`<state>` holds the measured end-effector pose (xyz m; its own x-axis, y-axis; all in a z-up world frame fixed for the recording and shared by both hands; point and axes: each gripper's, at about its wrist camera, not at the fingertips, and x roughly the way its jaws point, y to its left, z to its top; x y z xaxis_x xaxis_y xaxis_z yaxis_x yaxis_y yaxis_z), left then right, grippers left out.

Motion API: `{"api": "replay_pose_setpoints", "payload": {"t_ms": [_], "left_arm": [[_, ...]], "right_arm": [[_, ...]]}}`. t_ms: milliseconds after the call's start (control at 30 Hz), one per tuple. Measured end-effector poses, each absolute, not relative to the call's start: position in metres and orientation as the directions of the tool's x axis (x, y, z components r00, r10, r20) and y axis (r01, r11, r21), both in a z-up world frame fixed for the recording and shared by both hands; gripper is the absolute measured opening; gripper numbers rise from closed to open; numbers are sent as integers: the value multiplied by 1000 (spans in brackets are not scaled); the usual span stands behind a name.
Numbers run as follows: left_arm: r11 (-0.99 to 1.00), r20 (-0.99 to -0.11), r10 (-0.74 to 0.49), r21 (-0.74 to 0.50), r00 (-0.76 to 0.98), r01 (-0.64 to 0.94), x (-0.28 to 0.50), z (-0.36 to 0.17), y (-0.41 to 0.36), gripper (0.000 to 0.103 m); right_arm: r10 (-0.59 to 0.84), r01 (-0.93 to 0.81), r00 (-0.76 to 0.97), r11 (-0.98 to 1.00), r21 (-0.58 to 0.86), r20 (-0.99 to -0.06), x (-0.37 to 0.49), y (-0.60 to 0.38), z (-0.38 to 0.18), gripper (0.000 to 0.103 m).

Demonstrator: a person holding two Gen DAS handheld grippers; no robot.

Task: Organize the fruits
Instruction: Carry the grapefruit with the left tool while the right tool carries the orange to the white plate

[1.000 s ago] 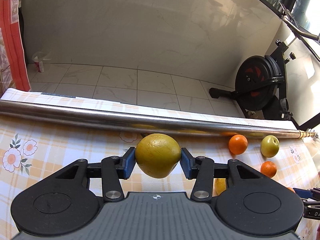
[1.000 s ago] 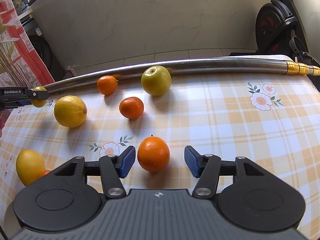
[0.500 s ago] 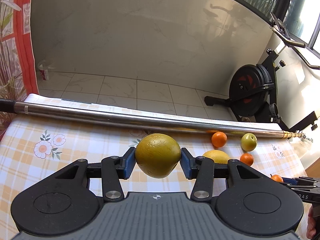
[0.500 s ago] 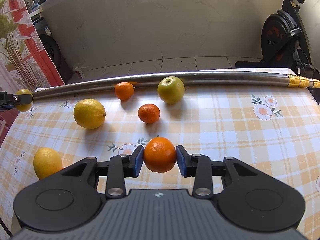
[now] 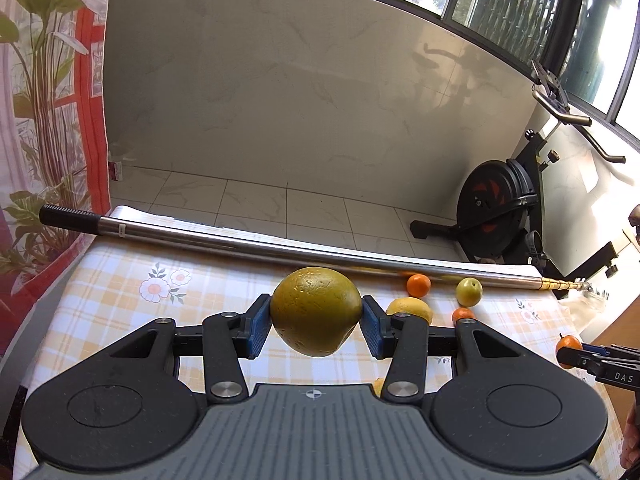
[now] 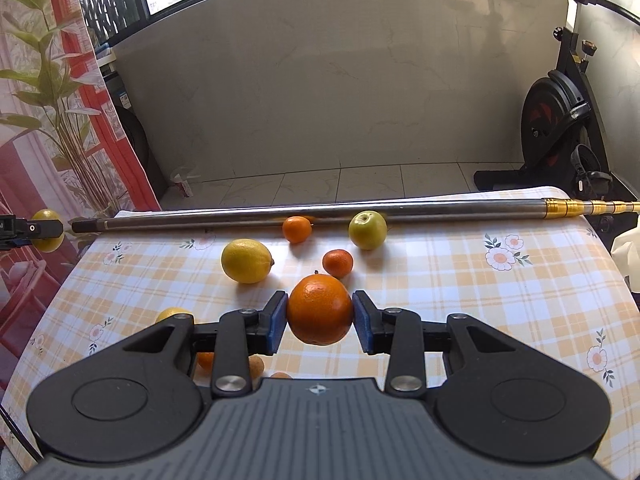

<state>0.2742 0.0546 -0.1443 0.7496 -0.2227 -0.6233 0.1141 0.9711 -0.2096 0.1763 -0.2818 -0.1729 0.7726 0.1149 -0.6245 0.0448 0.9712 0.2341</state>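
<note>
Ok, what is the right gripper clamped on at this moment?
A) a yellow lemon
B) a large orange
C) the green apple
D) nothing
B: the right gripper has both blue pads pressed on a large orange, held clear of the tablecloth.

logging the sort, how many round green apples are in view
1: a round green apple lies on the checked tablecloth beside the long steel pole. More could hide behind the grippers' bodies.

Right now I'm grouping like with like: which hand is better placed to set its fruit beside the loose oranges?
Right. The right tool grips an orange, and a small orange lies just ahead of it; the left tool holds a yellow-green citrus instead.
</note>
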Motion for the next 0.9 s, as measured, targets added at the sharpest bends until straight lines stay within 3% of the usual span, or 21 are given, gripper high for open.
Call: {"api": "replay_pose_setpoints", "payload": {"t_ms": [400,900], "left_arm": [[970,-649,-240,-185,722,157,211,-148,60,50],[945,-722,-326,-238,610,224,171,-212,31,50]], "right_arm": [[161,2,752,969,247,-639,132,-258,-178,38],[230,-35,665,960,278,-711,111,-228,-222,38]]}}
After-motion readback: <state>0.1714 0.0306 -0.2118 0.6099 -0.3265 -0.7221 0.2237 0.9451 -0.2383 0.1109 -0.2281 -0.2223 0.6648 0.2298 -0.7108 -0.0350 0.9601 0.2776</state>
